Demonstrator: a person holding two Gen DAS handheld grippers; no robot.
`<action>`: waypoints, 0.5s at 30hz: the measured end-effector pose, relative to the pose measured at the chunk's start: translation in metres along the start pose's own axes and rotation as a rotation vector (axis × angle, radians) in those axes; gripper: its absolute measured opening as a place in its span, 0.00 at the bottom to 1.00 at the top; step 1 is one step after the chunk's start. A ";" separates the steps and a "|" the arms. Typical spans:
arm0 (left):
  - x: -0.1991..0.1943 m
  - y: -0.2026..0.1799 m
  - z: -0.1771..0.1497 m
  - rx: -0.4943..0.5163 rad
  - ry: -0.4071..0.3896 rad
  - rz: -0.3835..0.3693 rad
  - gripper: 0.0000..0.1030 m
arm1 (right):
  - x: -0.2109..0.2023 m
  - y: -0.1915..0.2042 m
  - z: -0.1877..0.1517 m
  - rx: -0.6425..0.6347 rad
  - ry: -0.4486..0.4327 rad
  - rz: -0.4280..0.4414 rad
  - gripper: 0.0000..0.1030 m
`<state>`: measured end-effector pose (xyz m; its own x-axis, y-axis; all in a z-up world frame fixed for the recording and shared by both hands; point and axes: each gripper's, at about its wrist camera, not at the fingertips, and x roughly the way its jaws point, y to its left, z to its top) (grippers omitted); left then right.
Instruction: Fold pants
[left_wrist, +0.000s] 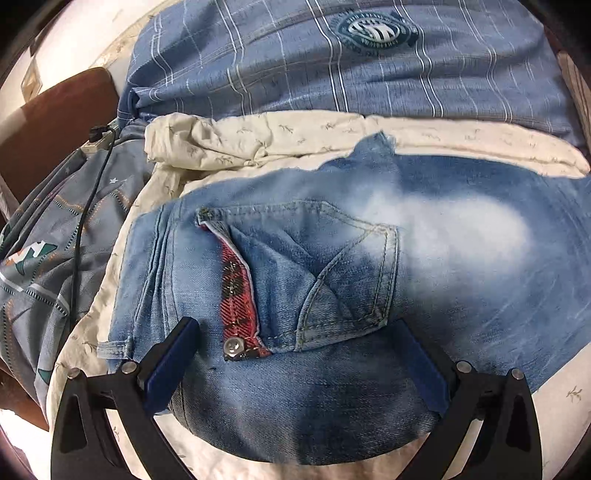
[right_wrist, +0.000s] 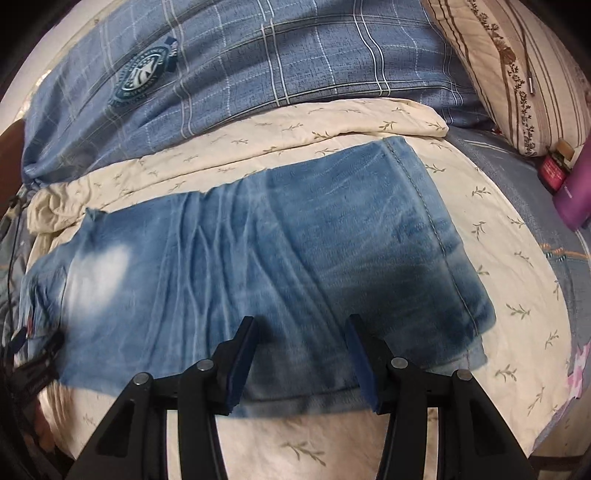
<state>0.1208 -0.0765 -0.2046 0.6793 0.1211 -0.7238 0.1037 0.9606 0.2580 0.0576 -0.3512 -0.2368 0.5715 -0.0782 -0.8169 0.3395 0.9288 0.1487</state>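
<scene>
Faded blue jeans (left_wrist: 424, 266) lie flat on a cream sheet, folded lengthwise. The left wrist view shows the waist end with a back pocket (left_wrist: 347, 280), red plaid lining and a metal button (left_wrist: 232, 346). My left gripper (left_wrist: 295, 339) is open, its blue pads straddling the near edge of the waist. The right wrist view shows the leg part of the jeans (right_wrist: 288, 258) with the hem at the right. My right gripper (right_wrist: 299, 339) is open, pads over the near folded edge, holding nothing.
A blue plaid quilt (left_wrist: 332, 74) lies behind the jeans. The cream sheet (right_wrist: 517, 258) spreads under them. A black cable (left_wrist: 83, 221) runs at the left over grey bedding. A striped pillow (right_wrist: 517, 74) and a purple bottle (right_wrist: 574, 199) sit at the right.
</scene>
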 end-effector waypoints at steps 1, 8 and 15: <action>0.000 -0.001 -0.002 0.014 -0.005 0.004 1.00 | -0.002 -0.001 -0.002 0.000 -0.002 0.006 0.52; -0.005 0.001 -0.006 0.002 -0.017 -0.028 1.00 | -0.035 -0.047 -0.023 0.266 -0.090 0.225 0.52; -0.034 0.002 -0.005 -0.047 -0.156 -0.117 1.00 | -0.047 -0.112 -0.053 0.576 -0.171 0.453 0.52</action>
<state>0.0941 -0.0779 -0.1826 0.7692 -0.0289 -0.6384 0.1568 0.9770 0.1448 -0.0470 -0.4320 -0.2442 0.8402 0.1678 -0.5157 0.3542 0.5502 0.7562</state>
